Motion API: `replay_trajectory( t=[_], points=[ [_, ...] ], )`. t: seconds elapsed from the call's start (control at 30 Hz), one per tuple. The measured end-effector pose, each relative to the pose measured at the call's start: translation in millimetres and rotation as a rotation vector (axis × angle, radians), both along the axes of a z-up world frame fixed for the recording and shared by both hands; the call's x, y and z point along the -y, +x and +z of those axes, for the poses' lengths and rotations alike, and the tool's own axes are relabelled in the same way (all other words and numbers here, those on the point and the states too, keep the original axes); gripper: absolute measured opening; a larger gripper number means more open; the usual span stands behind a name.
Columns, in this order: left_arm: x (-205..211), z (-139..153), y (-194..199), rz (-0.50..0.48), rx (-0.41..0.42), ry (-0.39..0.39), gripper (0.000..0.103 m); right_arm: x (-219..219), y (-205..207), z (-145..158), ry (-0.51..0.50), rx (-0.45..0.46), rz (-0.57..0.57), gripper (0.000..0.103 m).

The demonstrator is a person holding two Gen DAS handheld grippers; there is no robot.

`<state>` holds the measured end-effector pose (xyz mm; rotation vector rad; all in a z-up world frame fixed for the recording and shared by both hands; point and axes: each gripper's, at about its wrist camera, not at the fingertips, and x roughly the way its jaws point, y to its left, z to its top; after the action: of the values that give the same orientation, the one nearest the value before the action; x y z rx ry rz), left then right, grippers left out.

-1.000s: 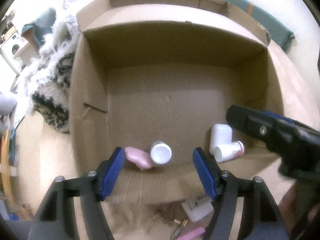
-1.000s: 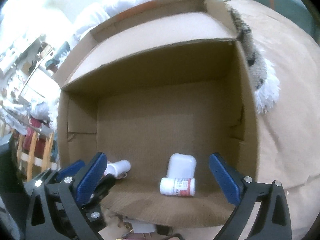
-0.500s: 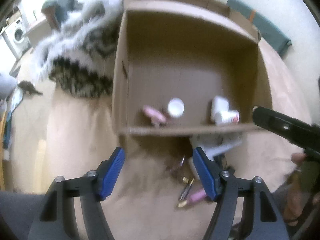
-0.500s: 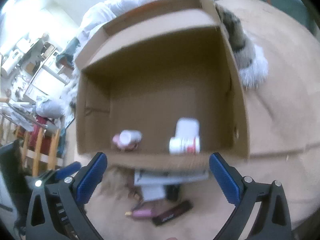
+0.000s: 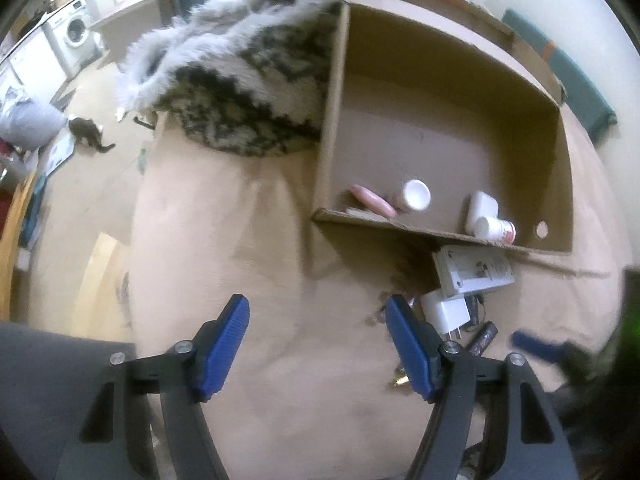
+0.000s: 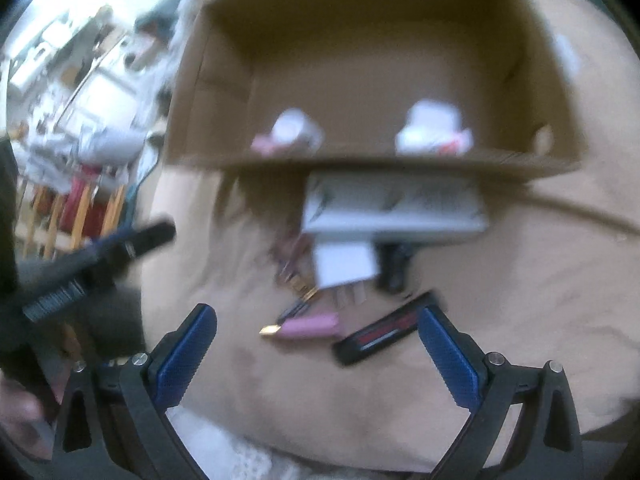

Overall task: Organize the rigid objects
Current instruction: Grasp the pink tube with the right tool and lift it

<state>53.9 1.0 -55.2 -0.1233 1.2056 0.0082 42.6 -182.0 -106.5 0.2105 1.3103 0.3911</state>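
An open cardboard box (image 5: 340, 92) (image 6: 532, 60) lies on a beige bed cover. Inside it lie a pink tube (image 5: 372, 204), a white-capped bottle (image 5: 416, 195), a white case (image 5: 483, 208) and a small pill bottle (image 5: 496, 230). In front of the box sits a pile: a white power strip (image 6: 394, 208), a white plug adapter (image 6: 344, 260), a pink lip tube (image 6: 308, 325) and a black-and-red stick (image 6: 384, 330). My left gripper (image 5: 318, 334) hangs open over bare cover, left of the pile. My right gripper (image 6: 318, 350) is open above the pink tube and black stick.
A fluffy black-and-white blanket (image 5: 244, 80) lies left of the box. A cat (image 5: 89, 132) stands on the floor beyond, near a washing machine (image 5: 76, 38). The left gripper's body (image 6: 92, 260) crosses the left of the right wrist view.
Both grippers drew back out of the box toward me. The box slid away in both views, and the pile in front of it came into sight under the grippers.
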Motion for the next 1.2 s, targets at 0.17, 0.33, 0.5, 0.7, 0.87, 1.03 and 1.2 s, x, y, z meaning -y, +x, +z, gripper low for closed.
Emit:
replay_trajectory(
  t=[0.17, 0.33, 0.5, 0.7, 0.87, 1.03, 1.2],
  points=[
    [-14, 5, 3, 0.055, 0.010, -0.038, 0.068, -32, -2, -22, -0.076, -0.024, 0.096, 0.084],
    [-16, 3, 5, 0.070, -0.007, -0.071, 0.068, -50, -6, -36, -0.182, -0.016, 0.158, 0.084],
    [-12, 2, 5, 0.062, -0.016, -0.073, 0.068, -64, -18, -48, -0.215, -0.013, 0.160, 0.084],
    [-12, 1, 5, 0.064, -0.015, -0.069, 0.068, -64, -27, -43, -0.249, 0.039, 0.134, 0.065],
    [-16, 0, 6, 0.081, -0.018, -0.076, 0.068, -50, -26, -30, -0.206, 0.022, 0.119, 0.065],
    [-14, -2, 6, 0.071, -0.019, -0.076, 0.068, -25, -12, 5, -0.167, 0.056, 0.095, 0.065],
    [-5, -10, 4, 0.024, -0.050, -0.080, 0.068, 9, 2, 48, -0.118, 0.138, 0.044, 0.065]
  ],
)
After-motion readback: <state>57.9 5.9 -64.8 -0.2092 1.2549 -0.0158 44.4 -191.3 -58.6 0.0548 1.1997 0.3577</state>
